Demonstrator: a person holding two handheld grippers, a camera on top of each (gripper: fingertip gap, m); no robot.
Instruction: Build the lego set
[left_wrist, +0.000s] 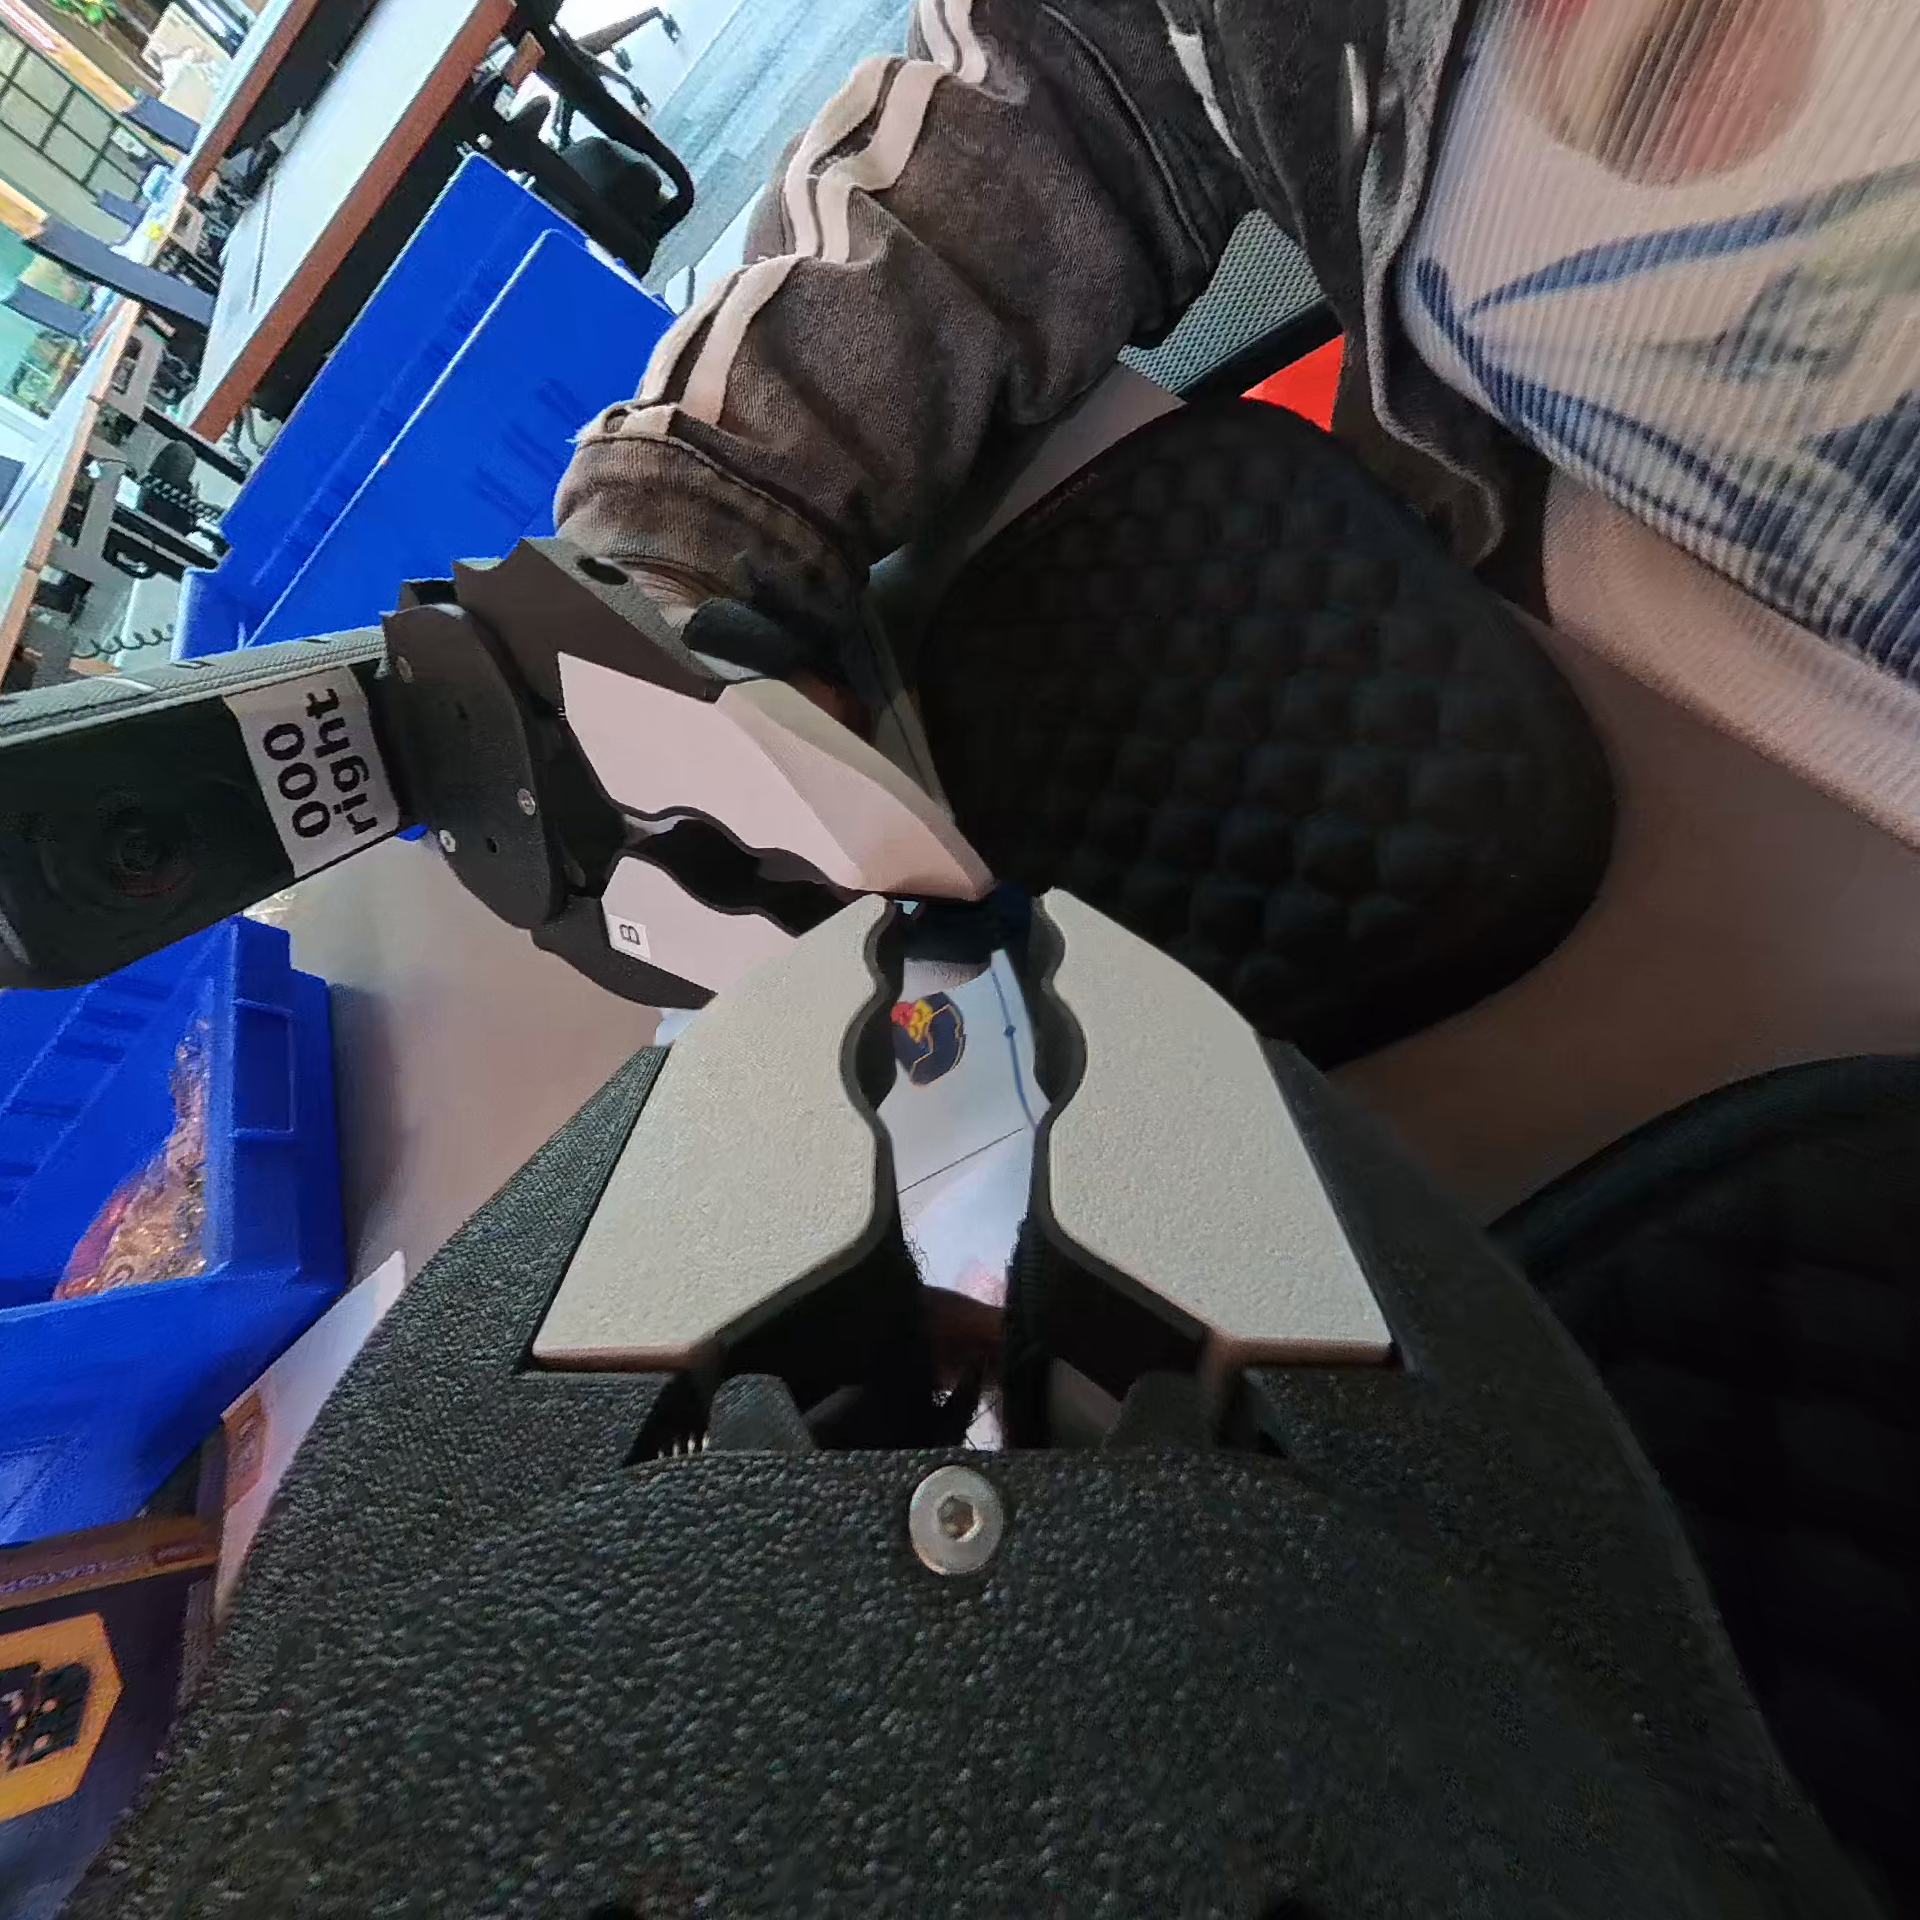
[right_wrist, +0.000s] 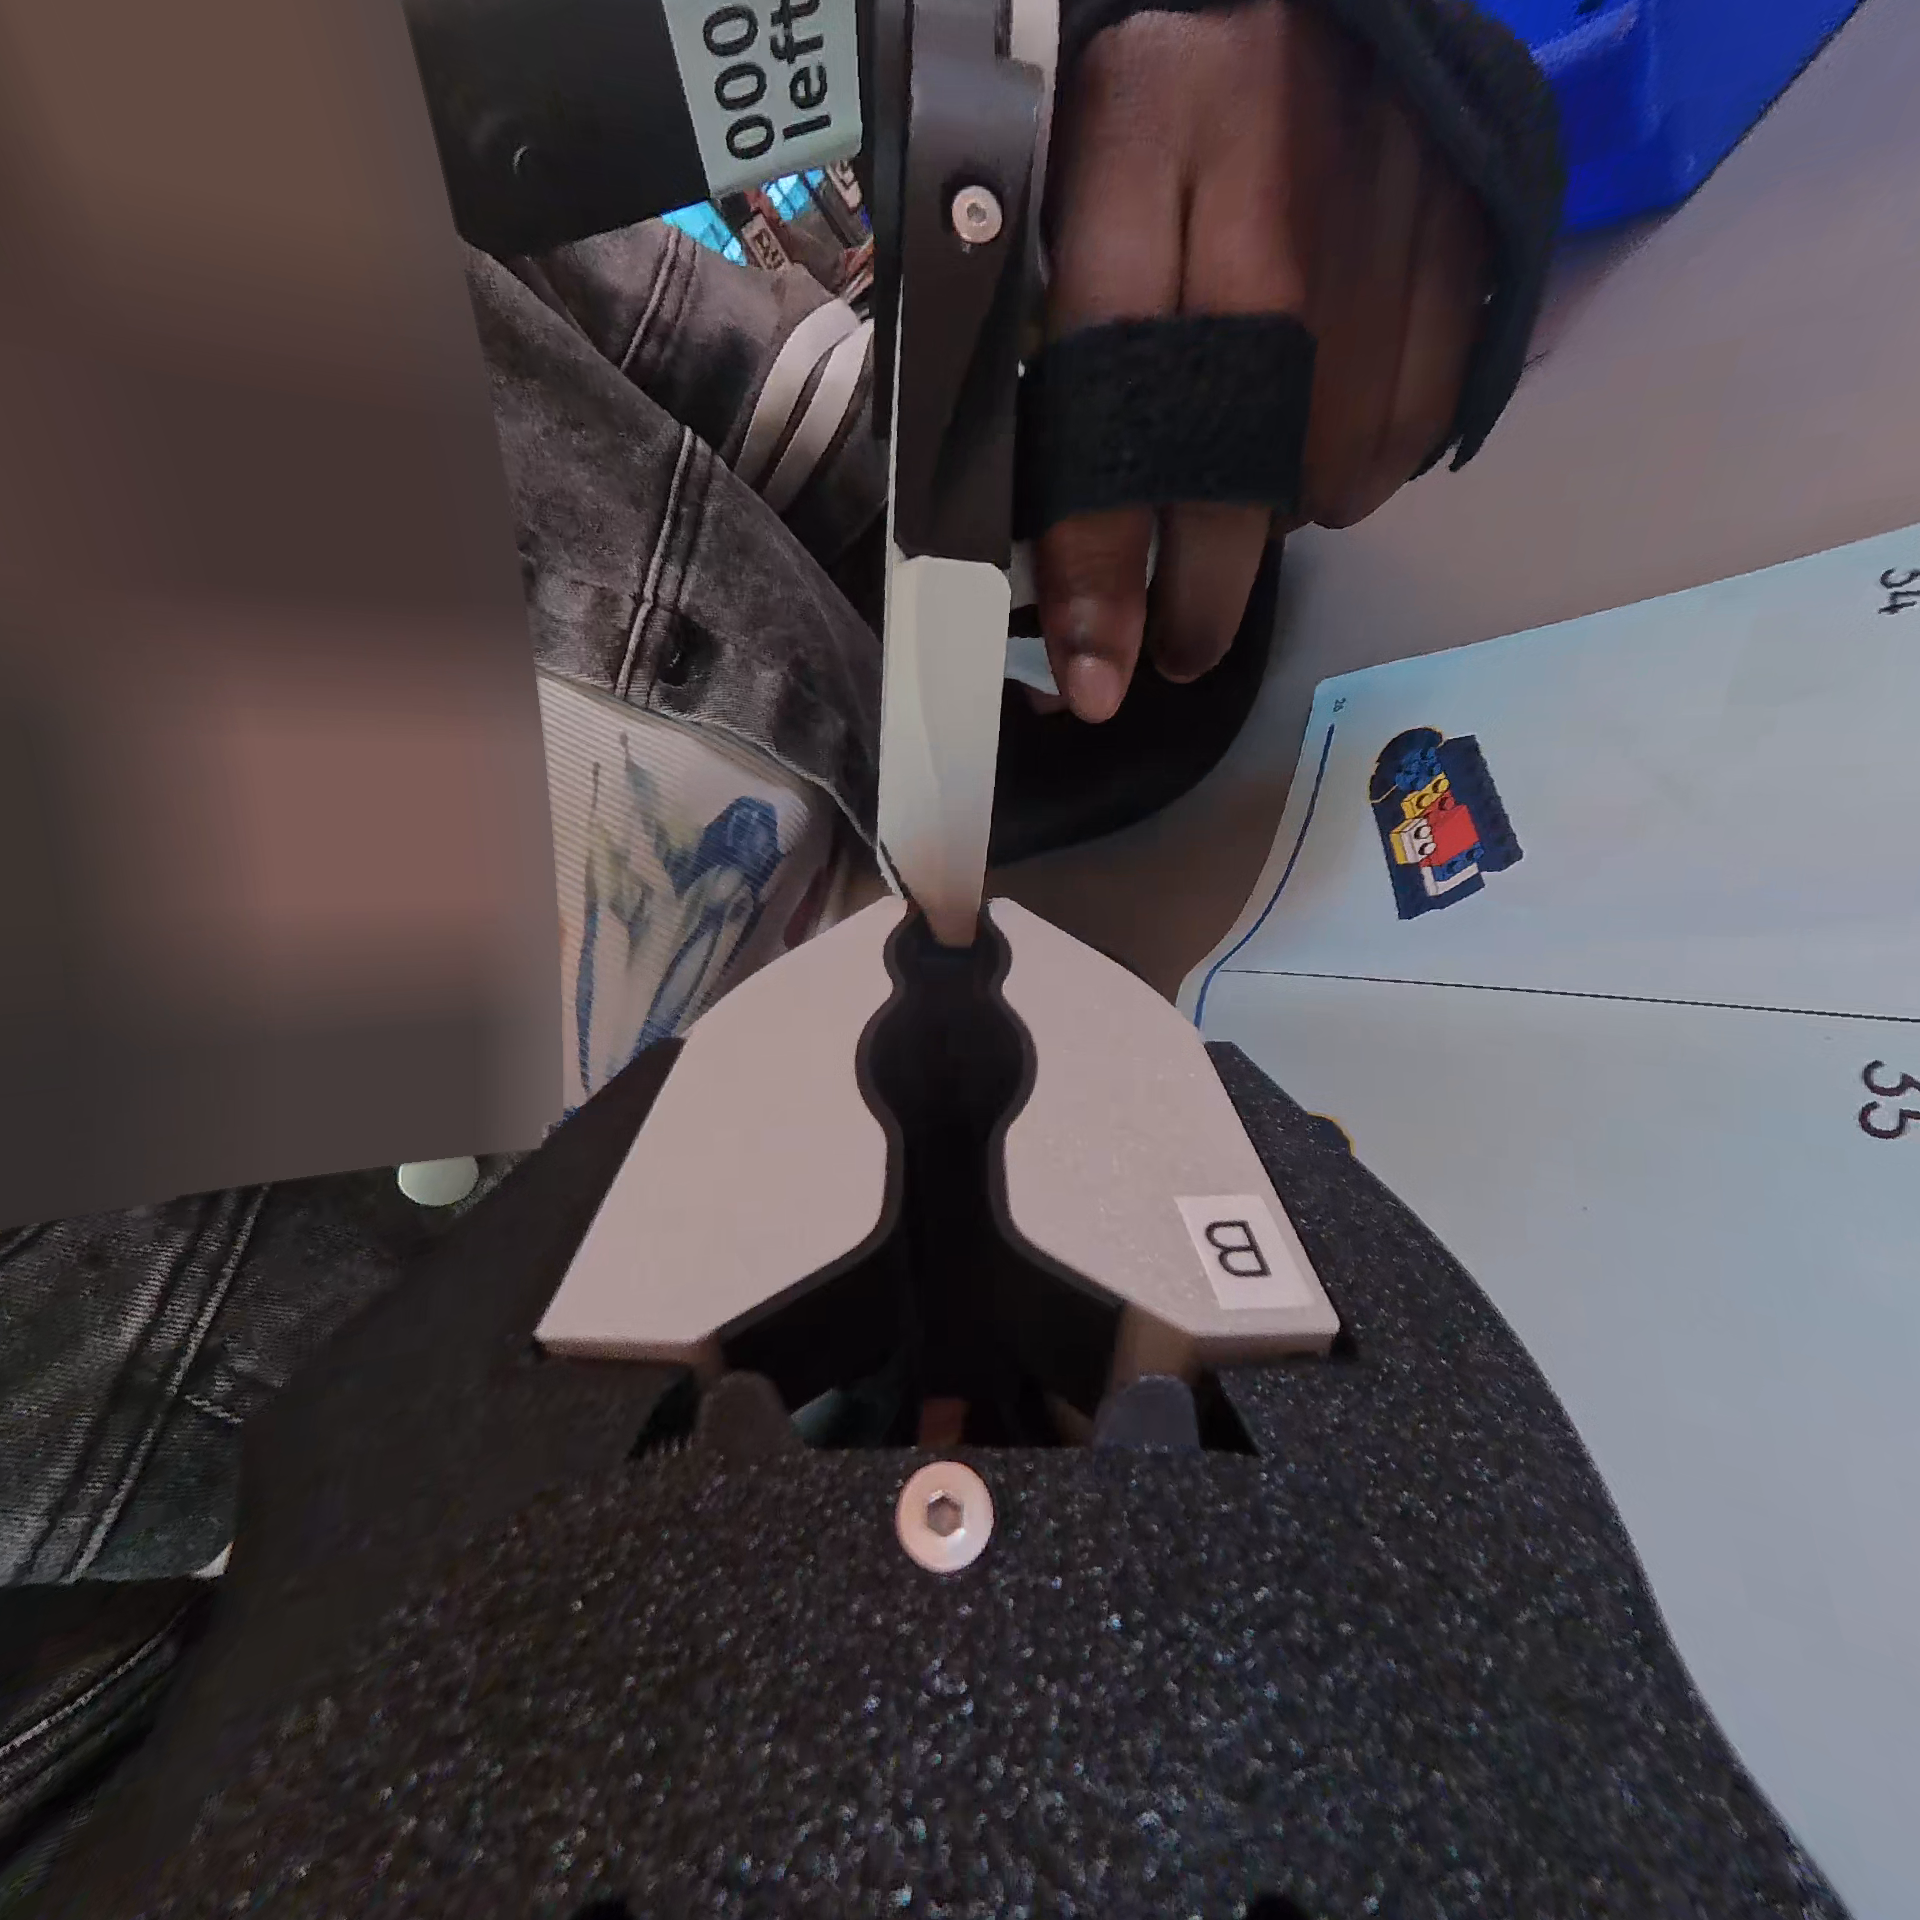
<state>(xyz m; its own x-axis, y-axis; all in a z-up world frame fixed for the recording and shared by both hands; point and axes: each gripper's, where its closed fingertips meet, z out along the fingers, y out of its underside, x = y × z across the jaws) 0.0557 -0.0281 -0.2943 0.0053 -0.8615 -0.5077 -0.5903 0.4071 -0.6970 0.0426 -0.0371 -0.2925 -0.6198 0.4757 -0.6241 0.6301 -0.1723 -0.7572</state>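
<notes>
Two blue bins (left_wrist: 436, 416): they stand to the left of your left gripper, past the right one. The nearer bin holds a crinkled bag. Together they wall off that side.
Table (right_wrist: 1714, 416): pale and bare to the right of your right gripper, up to the far bin corner. The freest room looks to lie there.
Black dimpled cushion (left_wrist: 1247, 727): it sits just ahead and to the right of the left fingertips. It lies along the table's near edge, against your body, so there is little slack that way.
Booklet (right_wrist: 1610, 1143): light blue, open and flat, just right of the right gripper. One printed page also shows through the gap under your left fingers.
Purple box (left_wrist: 83, 1662): low on the left of the left gripper, below the nearer bin.
Left hand (right_wrist: 1195, 364): strapped to its handle, straight ahead of the right gripper.
Left gripper (left_wrist: 966, 914): its fingers stand apart, and a small dark piece bridges the tips. It appears pinched there.
Right gripper (right_wrist: 945, 935): it comes in from the left and meets the left tips nose to nose. Its fingers are nearly together, with only a narrow wavy slot between them. You cannot tell whether anything is caught in it.
Small dark piece (left_wrist: 1003, 902): it sits right where all four tips crowd together, above the booklet. Its shape is too hidden to make out.
</notes>
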